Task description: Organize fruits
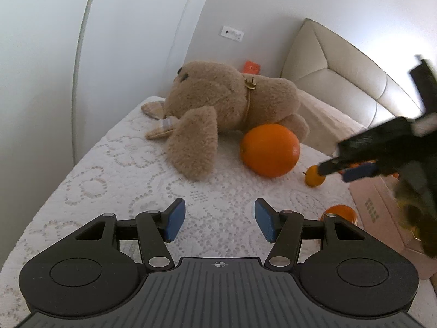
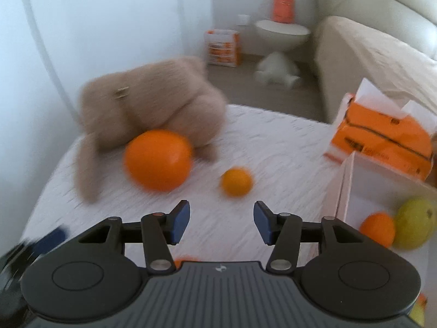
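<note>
On a white lace-patterned bedspread, a small round orange fruit lies just beyond the right gripper, slightly right of its centreline — nearer this hand than the left gripper. Both grippers' blue pads stand apart, holding nothing. A large orange rests against a tan plush toy. At lower right, an open pale box holds fruit. Packaging print is blurred, probably unreadable.

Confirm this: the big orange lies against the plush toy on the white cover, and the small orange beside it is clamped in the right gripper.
One thing is wrong. The small orange is not clamped: the right wrist view shows it lying free on the white cover, ahead of the open, empty right gripper. The big orange does lie against the plush toy.
</note>
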A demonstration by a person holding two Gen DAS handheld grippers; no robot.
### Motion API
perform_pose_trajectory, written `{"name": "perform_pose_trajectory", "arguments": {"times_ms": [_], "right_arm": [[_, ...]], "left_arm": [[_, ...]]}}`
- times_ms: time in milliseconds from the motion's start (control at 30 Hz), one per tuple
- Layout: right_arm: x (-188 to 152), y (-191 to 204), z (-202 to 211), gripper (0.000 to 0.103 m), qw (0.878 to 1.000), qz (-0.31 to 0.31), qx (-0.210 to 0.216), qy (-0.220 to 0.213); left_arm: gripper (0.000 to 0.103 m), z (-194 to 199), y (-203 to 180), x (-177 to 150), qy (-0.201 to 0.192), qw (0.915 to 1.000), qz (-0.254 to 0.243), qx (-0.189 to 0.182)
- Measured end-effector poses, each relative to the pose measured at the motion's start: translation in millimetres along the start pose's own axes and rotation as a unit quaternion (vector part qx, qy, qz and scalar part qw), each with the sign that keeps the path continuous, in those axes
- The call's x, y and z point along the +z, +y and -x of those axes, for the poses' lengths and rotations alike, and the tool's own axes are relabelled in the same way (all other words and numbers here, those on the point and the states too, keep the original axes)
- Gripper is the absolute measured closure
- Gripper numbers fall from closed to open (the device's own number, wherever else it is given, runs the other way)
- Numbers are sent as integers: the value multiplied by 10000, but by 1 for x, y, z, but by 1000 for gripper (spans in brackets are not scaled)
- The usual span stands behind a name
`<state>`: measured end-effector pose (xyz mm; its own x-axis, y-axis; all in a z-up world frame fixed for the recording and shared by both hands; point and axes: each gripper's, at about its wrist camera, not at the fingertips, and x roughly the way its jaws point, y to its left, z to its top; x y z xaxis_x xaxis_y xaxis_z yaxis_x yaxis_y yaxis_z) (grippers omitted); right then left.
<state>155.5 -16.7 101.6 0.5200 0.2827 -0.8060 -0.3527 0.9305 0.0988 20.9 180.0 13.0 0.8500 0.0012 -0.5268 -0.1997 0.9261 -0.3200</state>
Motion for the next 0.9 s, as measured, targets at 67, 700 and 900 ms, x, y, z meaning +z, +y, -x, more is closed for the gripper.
{"name": "perform_pose_trajectory", "arguments": {"times_ms": [67, 700, 900], "right_arm": [[8, -2, -17, 51, 9998, -105, -136, 105], [13, 44, -7, 31, 9957, 1, 751, -538], [18, 61, -30, 23, 9962, 153, 697, -497]], "left_arm": [[42, 0, 0, 0, -12, 10000, 12, -33], [42, -1, 0, -1, 1, 10000, -26, -49], [42, -1, 0, -2, 10, 10000, -47, -41]]}}
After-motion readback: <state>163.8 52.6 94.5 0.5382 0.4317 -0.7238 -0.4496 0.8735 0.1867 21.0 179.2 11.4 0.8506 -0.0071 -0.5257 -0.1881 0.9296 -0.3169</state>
